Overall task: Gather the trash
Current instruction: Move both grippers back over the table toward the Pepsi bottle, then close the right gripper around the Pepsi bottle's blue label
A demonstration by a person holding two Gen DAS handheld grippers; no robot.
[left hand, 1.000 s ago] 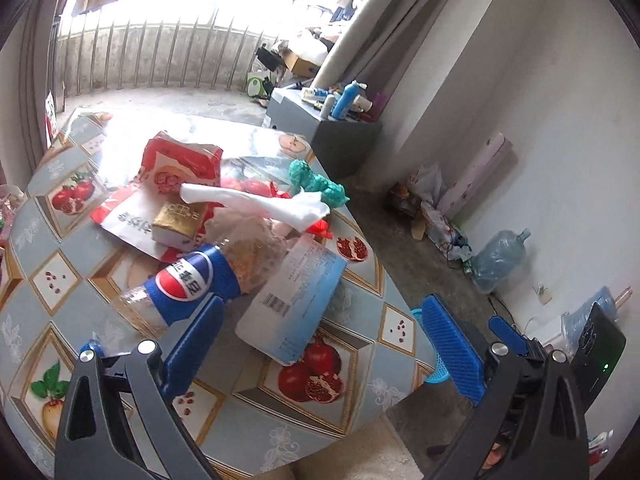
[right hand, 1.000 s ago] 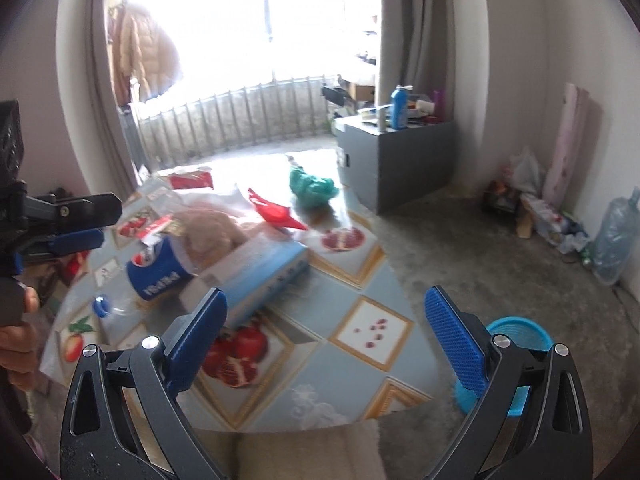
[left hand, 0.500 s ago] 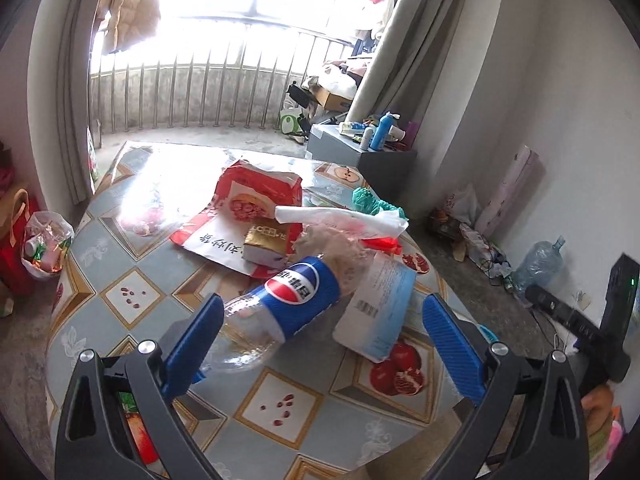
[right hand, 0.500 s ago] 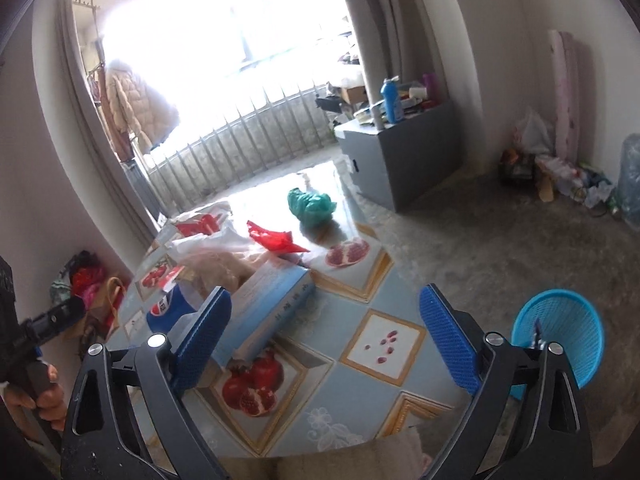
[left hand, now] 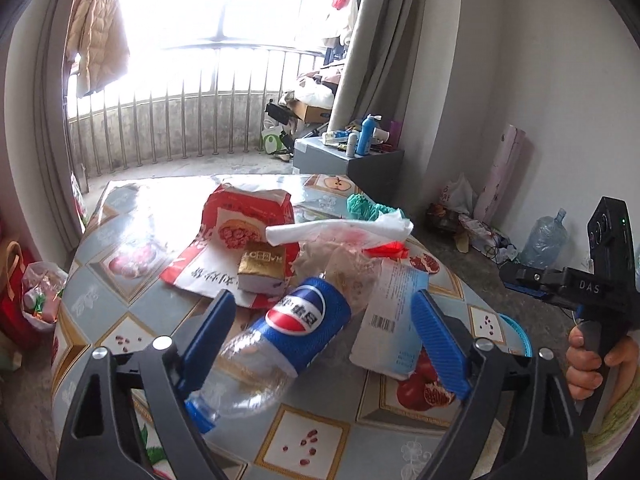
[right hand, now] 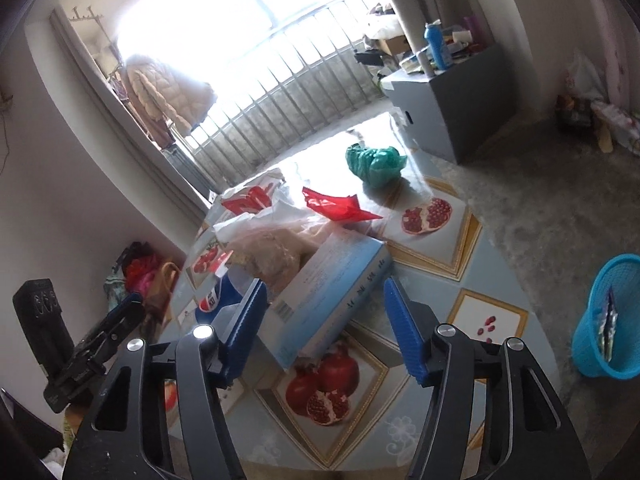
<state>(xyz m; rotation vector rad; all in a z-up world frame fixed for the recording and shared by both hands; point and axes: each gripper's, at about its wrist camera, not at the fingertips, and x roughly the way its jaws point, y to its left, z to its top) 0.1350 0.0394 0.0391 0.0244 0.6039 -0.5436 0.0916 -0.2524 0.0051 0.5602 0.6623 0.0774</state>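
Almost all the trash is still on the counter (left hand: 100,312). The blue bin (right hand: 612,320) on the floor has just one wrapper in it. The left claw (left hand: 320,340) is closing around the empty soda bottle (left hand: 280,344) but not squeezing it yet. The right claw (right hand: 324,320) is closing around the light blue box (right hand: 328,292), not gripping yet.

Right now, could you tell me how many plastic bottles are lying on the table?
1: the Pepsi bottle lies on its side at the near edge of the trash pile, between the closing left gripper's fingers. Others may be hidden beneath the bags.
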